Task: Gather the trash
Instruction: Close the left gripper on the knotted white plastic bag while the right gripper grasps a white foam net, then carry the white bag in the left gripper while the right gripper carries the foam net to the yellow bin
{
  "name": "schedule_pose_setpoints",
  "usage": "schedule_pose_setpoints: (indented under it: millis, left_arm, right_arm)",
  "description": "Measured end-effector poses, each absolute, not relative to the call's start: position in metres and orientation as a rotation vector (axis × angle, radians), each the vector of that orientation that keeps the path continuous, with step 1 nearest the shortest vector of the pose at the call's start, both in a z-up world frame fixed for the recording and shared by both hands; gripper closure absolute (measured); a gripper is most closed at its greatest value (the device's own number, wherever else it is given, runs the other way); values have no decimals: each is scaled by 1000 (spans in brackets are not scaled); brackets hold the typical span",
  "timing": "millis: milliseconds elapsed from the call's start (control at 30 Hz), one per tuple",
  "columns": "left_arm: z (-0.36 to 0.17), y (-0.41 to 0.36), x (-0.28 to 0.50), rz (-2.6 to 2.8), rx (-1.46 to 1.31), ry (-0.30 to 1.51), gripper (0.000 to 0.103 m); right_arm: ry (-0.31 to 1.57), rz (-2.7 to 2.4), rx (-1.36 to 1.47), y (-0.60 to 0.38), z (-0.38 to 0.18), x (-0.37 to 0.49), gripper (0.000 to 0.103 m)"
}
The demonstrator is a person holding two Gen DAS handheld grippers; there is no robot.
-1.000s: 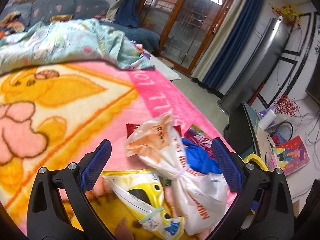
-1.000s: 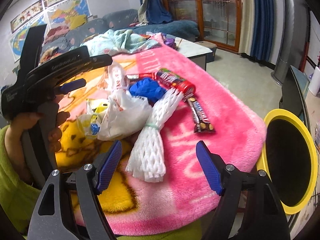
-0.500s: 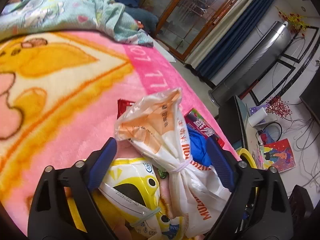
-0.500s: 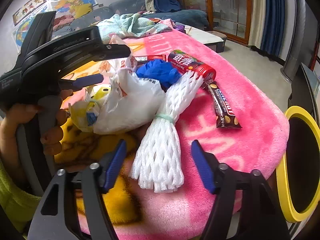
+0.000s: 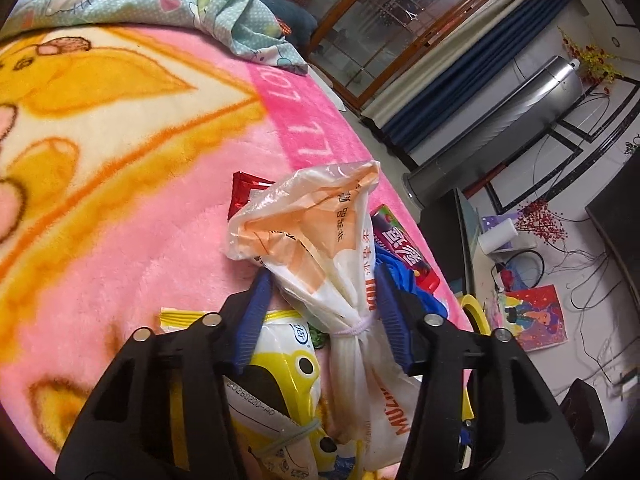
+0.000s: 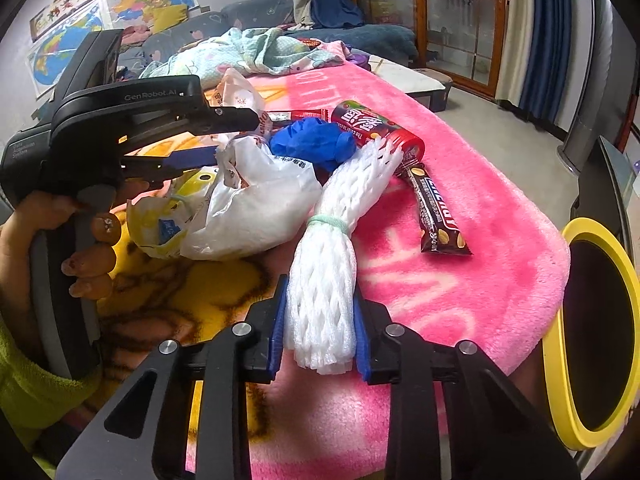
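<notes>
Pink cartoon blanket (image 6: 460, 280) over bench; yellow-rimmed bin (image 6: 576, 432) beside it. Right gripper (image 6: 320, 332) jaws, just closing, pinch foam netting bundle (image 6: 336, 248); left gripper (image 5: 320, 304) jaws, just closing, flank tied plastic bag (image 5: 320, 240).

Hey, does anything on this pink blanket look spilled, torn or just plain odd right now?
Nothing looks spilled or torn. The trash sits in one loose heap on the pink blanket: the tied plastic bag is between the left tool's pads, the white foam net is squeezed by the right tool, and the yellow-rimmed bin stands beside.
</notes>
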State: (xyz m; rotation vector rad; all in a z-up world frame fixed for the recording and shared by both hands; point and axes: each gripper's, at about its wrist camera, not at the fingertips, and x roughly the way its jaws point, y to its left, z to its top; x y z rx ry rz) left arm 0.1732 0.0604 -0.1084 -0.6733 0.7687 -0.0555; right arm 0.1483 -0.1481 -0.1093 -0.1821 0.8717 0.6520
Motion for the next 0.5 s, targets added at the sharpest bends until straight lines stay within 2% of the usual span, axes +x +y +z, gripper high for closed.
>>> schedule_pose_setpoints:
  millis: [167, 500]
  left_arm:
    - [-102, 62, 168, -76, -686, 749, 67]
    - [-69, 65, 152, -82, -679, 640, 68]
  right_arm:
    - [860, 646, -176, -150, -104, 146, 80]
    - [799, 616, -146, -166, -84, 139, 81]
